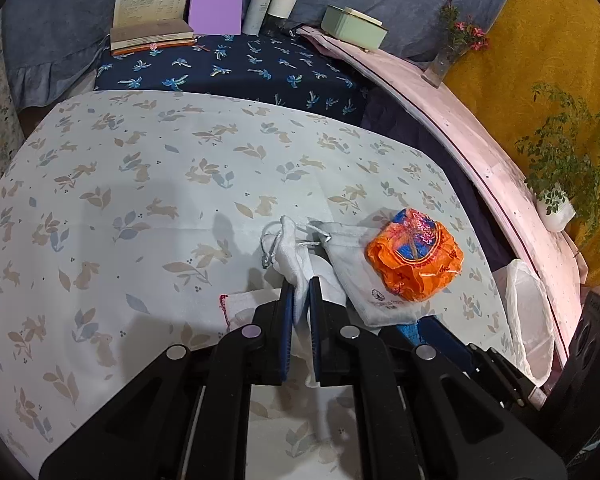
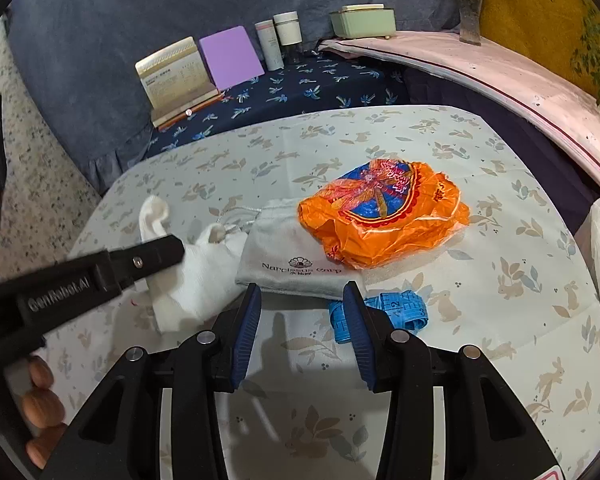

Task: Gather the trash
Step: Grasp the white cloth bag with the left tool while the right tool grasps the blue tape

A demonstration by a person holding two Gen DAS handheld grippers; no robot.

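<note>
Nearby, orange wrapper (image 2: pixel 384 216) mid-table (image 2: pixel 500 340)

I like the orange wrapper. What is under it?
The orange wrapper lies partly on a grey pouch, which lies on the tablecloth. Whatever is inside the wrapper is hidden.

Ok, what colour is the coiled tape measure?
Bright blue, clearest in the right wrist view.

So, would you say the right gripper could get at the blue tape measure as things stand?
Probably yes. The right gripper is open and empty, and the blue tape measure lies uncovered on the tablecloth just beside its right fingertip; the grey pouch sits behind, not over it.
</note>
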